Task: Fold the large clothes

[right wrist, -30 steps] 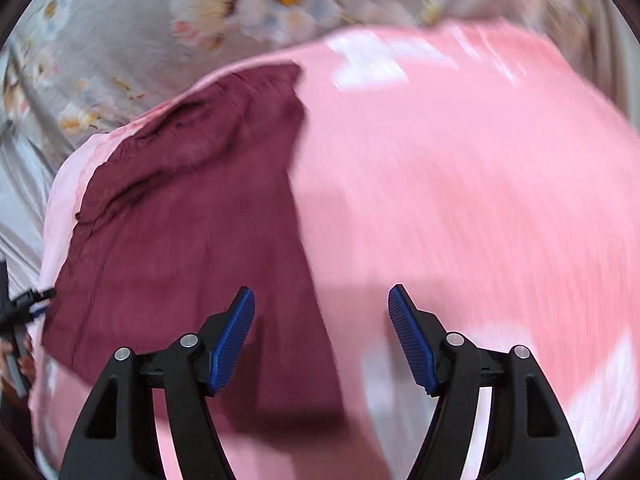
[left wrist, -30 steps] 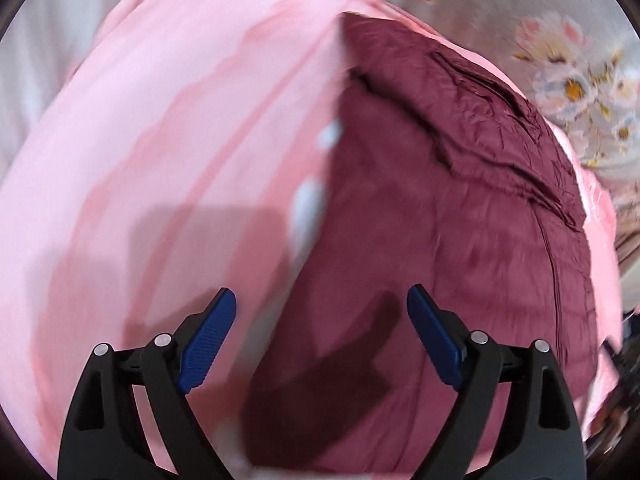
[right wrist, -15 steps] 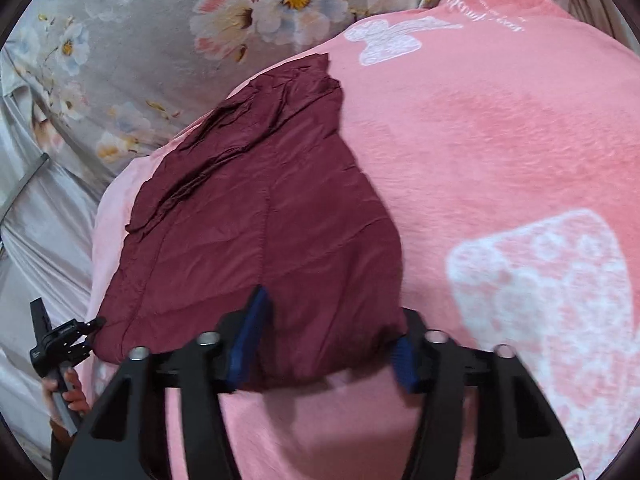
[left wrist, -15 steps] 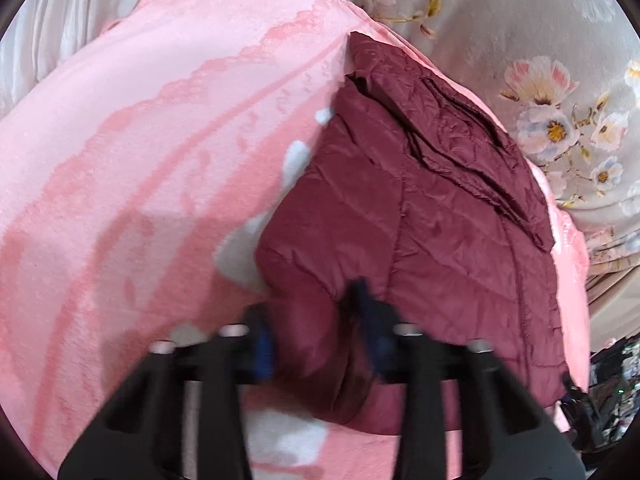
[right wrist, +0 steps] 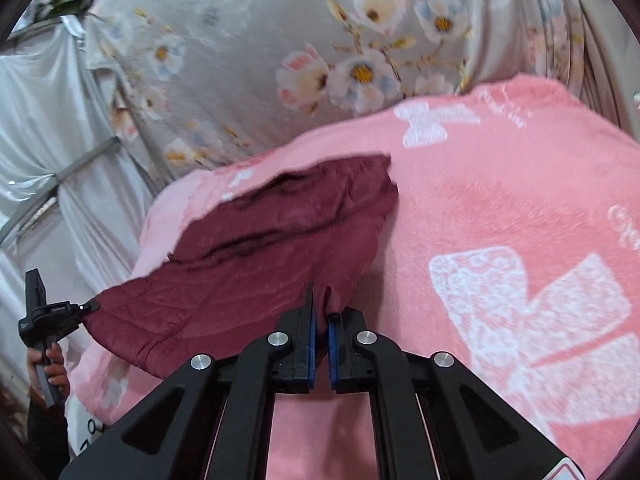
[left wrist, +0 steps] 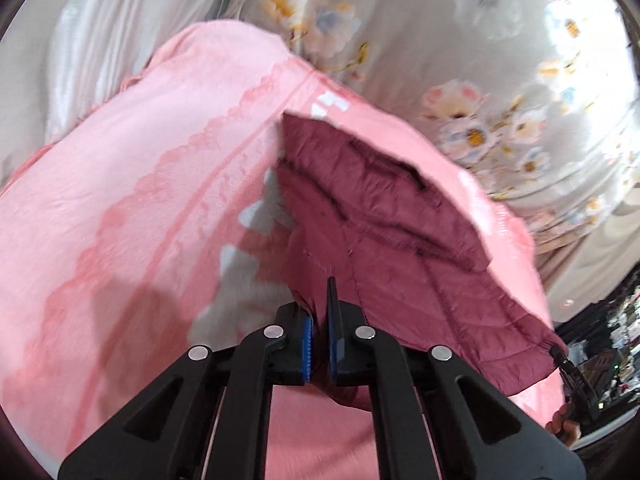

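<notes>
while the left gripper [left wrist: 318,344] and the right gripper [right wrist: 321,350] each pinch a near corner of the dark red jacket [left wrist: 400,240], the rest of it lies straight ahead of both on the pink blanket [left wrist: 140,200], so the near edge probably folds forward onto it.

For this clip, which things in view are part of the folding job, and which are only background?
In the job:
- maroon jacket, near edge lifted
- left gripper, shut on the jacket
- right gripper, shut on the jacket

Background:
- pink blanket under the jacket
- floral fabric behind
- white drape
</notes>
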The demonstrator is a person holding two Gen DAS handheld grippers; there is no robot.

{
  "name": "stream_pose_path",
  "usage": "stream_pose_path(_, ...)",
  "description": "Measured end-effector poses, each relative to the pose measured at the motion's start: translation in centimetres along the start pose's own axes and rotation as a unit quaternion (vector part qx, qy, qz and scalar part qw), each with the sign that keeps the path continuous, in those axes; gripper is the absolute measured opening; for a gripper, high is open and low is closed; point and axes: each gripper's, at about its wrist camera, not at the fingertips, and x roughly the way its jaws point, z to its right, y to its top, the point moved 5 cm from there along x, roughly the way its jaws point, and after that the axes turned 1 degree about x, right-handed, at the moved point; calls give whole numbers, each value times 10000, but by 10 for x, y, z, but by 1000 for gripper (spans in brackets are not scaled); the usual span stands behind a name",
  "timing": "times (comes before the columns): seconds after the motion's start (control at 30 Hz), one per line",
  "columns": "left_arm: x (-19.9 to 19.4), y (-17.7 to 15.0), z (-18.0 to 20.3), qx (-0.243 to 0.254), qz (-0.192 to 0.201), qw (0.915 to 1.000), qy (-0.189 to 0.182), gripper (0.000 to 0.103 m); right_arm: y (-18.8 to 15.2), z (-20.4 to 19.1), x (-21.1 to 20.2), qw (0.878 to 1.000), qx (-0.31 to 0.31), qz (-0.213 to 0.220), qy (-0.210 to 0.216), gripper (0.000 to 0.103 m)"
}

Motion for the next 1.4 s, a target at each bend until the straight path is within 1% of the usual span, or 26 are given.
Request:
stream_pose_path(0.07, -36, 4, 7, -3, 290, 9995, -108, 4, 12, -12, -28, 9994, -40, 323, 112, 4)
stream_pose_path(0.13, -60, 17, 17, 19, 613, 9979, -223, 4, 34, -24, -50, 9968, -92, 761, 212, 4)
stream_pose_path(0.17, -71, 28, 25, 56, 809, 9963, -295, 4, 42, -27, -55, 9955, -91, 914, 239, 4)
stream_pose_path(0.23, -81, 48, 37, 160, 1071, 9935, -349, 5, 71, -32, -59, 9910, 15, 1282, 388, 4)
stream_pose_path(0.3, -79, 75, 50, 294, 1250, 9911, -336, 5, 97, -34, -48, 9881, 149, 1465, 439, 4)
stream_pose_path(0.33, -69, 93, 58, 381, 1308, 9902, -313, 5, 106, -35, -39, 9877, 164, 1505, 402, 4)
stream_pose_path(0.37, -62, 101, 60, 419, 1322, 9899, -287, 5, 121, -32, -19, 9877, 195, 1524, 305, 4)
stream_pose_path(0.4, -45, 118, 63, 488, 1295, 9902, -199, 5, 130, -30, -2, 9881, 262, 1501, 215, 4)
stream_pose_path(0.43, -23, 136, 66, 546, 1236, 9908, -45, 5, 143, -23, 27, 9896, 372, 1387, 74, 4)
stream_pose_path(0.47, -3, 149, 66, 601, 1170, 9912, 155, 5, 149, -19, 46, 9903, 456, 1315, -37, 4)
stream_pose_path(0.5, 10, 157, 61, 629, 1107, 9915, 276, 5, 154, -14, 67, 9907, 537, 1238, -183, 4)
stream_pose_path(0.53, 44, 171, 59, 651, 949, 9917, 572, 5, 159, -6, 98, 9914, 619, 1085, -401, 4)
stream_pose_path(0.57, 69, 179, 55, 683, 838, 9907, 831, 5, 161, 1, 120, 9917, 687, 961, -516, 4)
stream_pose_path(0.6, 88, 184, 50, 707, 739, 9898, 993, 5, 162, 9, 146, 9916, 796, 803, -634, 4)
stream_pose_path(0.63, 117, 190, 44, 722, 572, 9884, 1206, 5, 160, 14, 163, 9914, 862, 683, -711, 4)
stream_pose_path(0.67, 134, 192, 38, 715, 458, 9875, 1332, 5, 157, 23, 188, 9909, 925, 502, -839, 4)
stream_pose_path(0.73, 185, 192, 23, 684, 125, 9849, 1584, 5, 144, 39, 227, 9891, 1028, 223, -1033, 4)
stream_pose_path(0.83, 235, 183, 0, 628, -265, 9814, 1795, 6, 130, 53, 261, 9868, 1051, -25, -1234, 4)
stream_pose_path(0.9, 257, 178, -12, 571, -452, 9803, 1838, 7, 124, 58, 275, 9859, 1037, -122, -1305, 4)
stream_pose_path(1.07, 291, 165, -29, 516, -642, 9807, 1770, 10, 107, 69, 303, 9838, 945, -394, -1473, 4)
stream_pose_path(1.13, 295, 162, -29, 531, -646, 9815, 1725, 11, 100, 74, 314, 9833, 920, -500, -1489, 4)
stream_pose_path(1.2, 299, 160, -28, 591, -587, 9827, 1656, 12, 97, 78, 319, 9836, 977, -523, -1422, 8)
stream_pose_path(1.3, 294, 163, -25, 649, -438, 9840, 1599, 13, 102, 79, 311, 9854, 1104, -379, -1239, 10)
stream_pose_path(1.33, 289, 166, -23, 669, -387, 9840, 1608, 15, 106, 79, 301, 9862, 1158, -221, -1161, 14)
stream_pose_path(1.37, 279, 169, -21, 722, -271, 9840, 1609, 19, 111, 78, 291, 9865, 1190, -82, -1122, 20)
stream_pose_path(1.4, 269, 173, -17, 779, -125, 9833, 1639, 24, 116, 77, 278, 9865, 1204, 87, -1109, 23)
